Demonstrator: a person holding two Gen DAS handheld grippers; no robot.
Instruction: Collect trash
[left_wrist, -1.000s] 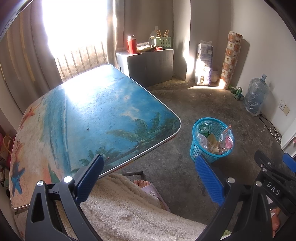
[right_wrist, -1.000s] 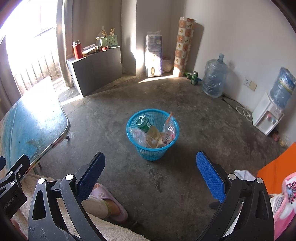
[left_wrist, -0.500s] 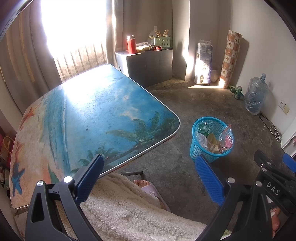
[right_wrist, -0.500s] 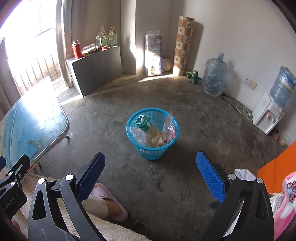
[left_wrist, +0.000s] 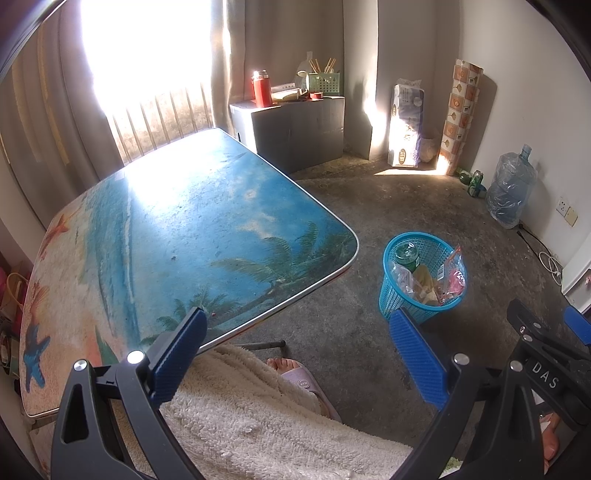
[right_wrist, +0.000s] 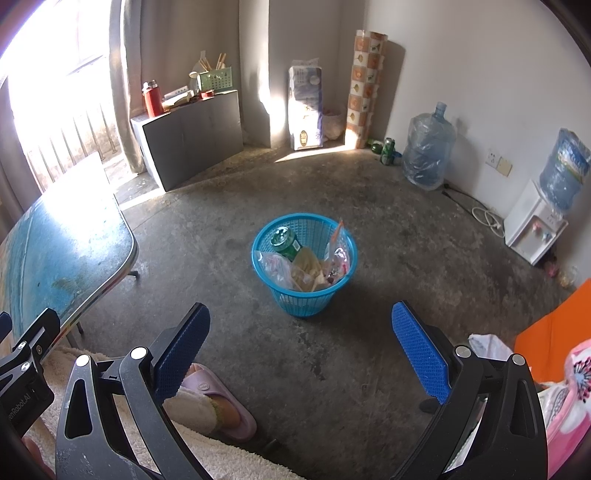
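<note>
Both the left gripper (left_wrist: 297, 339) and the right gripper (right_wrist: 301, 334) gape wide and empty above the floor, and beyond them stands the blue basket (right_wrist: 304, 291) of trash — light, flimsy mesh, probably best pinched at its stiffer rim.

Readable lettering on the black gripper bodies

White capitals "DAS" stand on the black body of the right gripper (left_wrist: 546, 373) at the left wrist view's right edge; "enRobot.AI", cut off, runs along the black body of the left gripper (right_wrist: 18, 406) in the right wrist view.
</note>
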